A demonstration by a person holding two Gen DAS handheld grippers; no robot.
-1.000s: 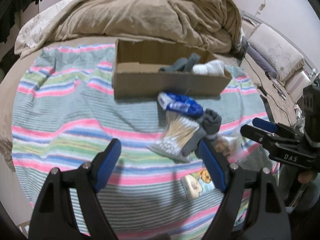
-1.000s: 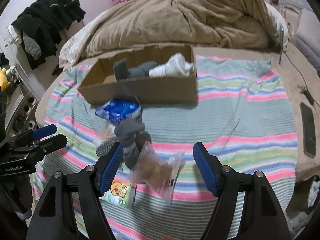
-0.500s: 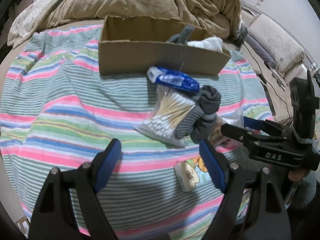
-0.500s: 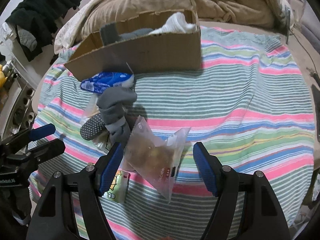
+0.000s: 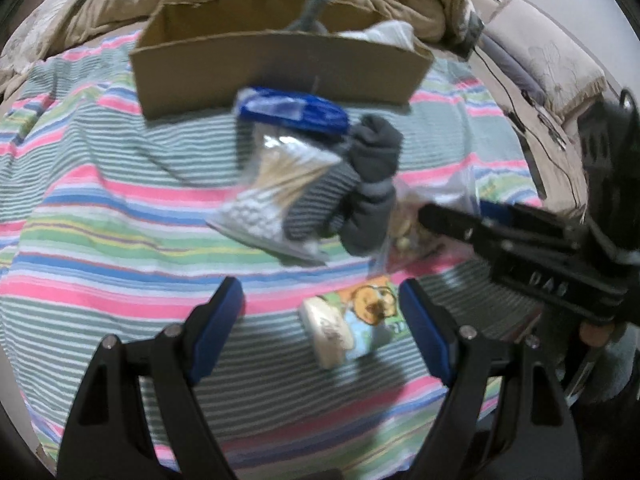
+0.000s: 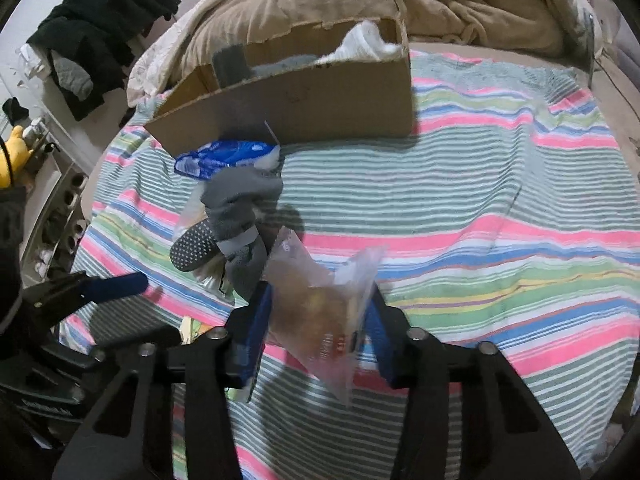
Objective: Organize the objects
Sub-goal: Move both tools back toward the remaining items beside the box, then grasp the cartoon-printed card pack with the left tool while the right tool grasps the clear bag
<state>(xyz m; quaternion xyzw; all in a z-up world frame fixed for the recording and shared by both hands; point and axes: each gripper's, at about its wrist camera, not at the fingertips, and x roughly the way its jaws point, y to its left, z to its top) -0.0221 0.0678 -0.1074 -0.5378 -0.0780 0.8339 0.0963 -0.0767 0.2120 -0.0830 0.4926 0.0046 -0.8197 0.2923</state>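
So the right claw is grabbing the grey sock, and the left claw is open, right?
Not quite. The right claw is closing on the clear snack bag, not the grey sock, which lies on the striped blanket. The right wrist view shows this. The left claw is open.

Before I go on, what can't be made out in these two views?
- Snack bag contents: right view, motion blur.
- Whether the right gripper pinches the bag yet: blurred.
- Box interior: left view, the front wall hides most of it.
- Cartoon packet label: left view, blurred.
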